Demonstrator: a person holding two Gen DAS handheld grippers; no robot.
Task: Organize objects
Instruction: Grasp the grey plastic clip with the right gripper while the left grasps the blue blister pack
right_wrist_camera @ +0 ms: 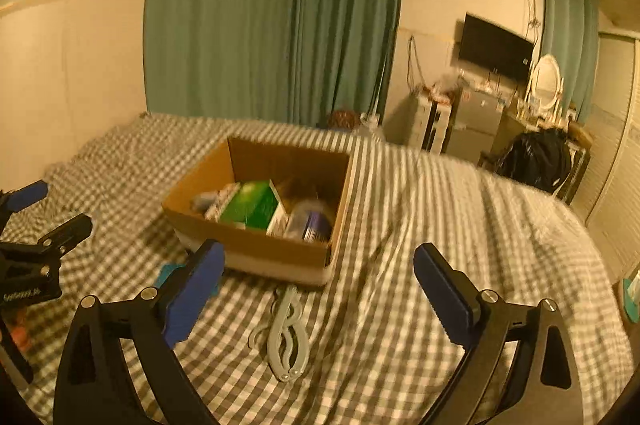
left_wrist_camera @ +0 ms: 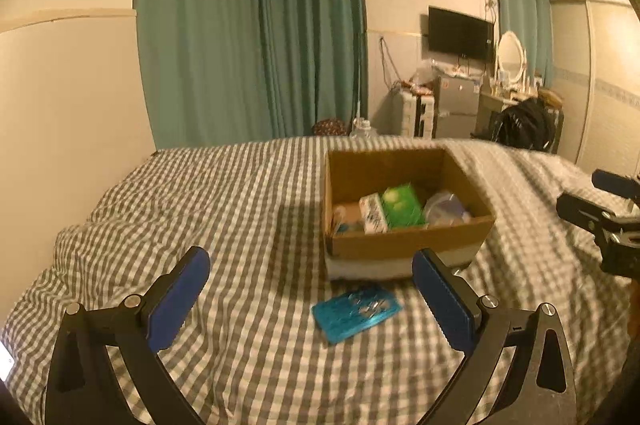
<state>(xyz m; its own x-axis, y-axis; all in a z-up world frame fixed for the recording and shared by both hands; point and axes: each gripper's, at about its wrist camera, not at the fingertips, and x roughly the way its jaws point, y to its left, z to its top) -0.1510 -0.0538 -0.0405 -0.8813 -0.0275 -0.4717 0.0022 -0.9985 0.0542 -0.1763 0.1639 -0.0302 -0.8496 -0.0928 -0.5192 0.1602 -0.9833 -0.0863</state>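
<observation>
Left gripper (left_wrist_camera: 310,295): jaws spread, empty, above teal packet (left_wrist_camera: 357,310). Right gripper (right_wrist_camera: 318,289): jaws spread, empty, above grey tongs (right_wrist_camera: 287,335). Cardboard box (left_wrist_camera: 404,241) at 12 o'clock of both items on checked bedspread (left_wrist_camera: 240,209).

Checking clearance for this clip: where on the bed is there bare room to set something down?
Free: the checked cover left of the cardboard box, and the stretch to its right. Crowded: in front of the box, where the blue packet and grey tool lie, and the box's inside.

Open bedspread (right_wrist_camera: 440,225) lies right of the cardboard box (right_wrist_camera: 256,249); tongs (right_wrist_camera: 286,333) lie before it.
</observation>
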